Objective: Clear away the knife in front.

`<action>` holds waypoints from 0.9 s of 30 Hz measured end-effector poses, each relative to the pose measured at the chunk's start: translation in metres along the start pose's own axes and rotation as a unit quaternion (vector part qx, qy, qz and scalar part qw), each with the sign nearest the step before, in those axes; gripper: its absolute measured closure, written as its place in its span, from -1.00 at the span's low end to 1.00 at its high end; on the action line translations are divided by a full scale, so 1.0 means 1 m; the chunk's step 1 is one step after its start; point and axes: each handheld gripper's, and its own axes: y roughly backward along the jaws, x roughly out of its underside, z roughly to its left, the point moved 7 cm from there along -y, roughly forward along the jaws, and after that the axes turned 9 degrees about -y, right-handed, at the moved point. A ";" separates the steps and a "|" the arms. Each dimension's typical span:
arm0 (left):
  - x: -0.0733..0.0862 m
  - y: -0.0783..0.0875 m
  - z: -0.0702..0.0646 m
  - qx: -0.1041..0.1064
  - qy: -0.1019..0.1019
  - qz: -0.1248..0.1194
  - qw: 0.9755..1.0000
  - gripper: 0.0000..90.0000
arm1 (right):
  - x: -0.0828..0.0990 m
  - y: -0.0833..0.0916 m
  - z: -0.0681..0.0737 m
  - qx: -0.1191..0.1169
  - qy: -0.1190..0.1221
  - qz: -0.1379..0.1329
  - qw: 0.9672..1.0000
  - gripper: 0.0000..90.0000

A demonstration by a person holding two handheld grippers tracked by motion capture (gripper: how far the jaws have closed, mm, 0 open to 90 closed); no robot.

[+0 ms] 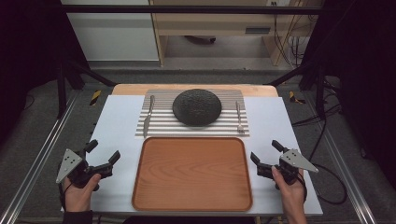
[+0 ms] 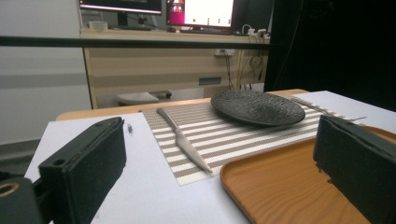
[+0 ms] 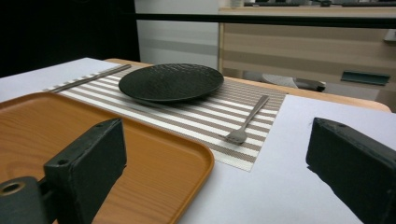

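Tray (image 2: 280, 186) (cropped) beside knife (image 2: 183, 140).

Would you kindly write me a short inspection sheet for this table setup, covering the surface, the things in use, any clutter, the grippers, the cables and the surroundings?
Surface: white table top, wooden edge at the far side.
Job's things: striped placemat bearing a black plate, a knife left of it and a fork right of it; empty wooden tray on the near side.
Clutter: nothing seen.
Grippers: left gripper and right gripper open, holding nothing, one each side of the tray.
Cables: a black cable trails from the right gripper.
Surroundings: black frame bars, a wooden desk behind, dark curtains at the sides.
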 end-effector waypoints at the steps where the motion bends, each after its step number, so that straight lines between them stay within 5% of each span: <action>1: 0.000 0.000 0.000 -0.001 0.002 0.001 1.000 -0.95 | 0.000 0.000 -0.001 0.005 -0.001 0.002 1.000 -0.90; 7: -0.002 0.005 0.001 -0.031 0.006 0.007 0.999 -0.97 | -0.001 0.000 -0.001 0.027 0.004 0.006 1.000 -0.91; 16: -0.003 -0.006 -0.014 -0.004 -0.006 0.025 1.000 -0.91 | -0.001 -0.003 0.001 0.047 -0.013 0.014 0.999 -0.88; 27: -0.014 -0.056 -0.025 0.027 -0.018 0.064 0.997 -0.91 | -0.002 -0.005 0.010 0.039 -0.011 0.028 0.999 -0.87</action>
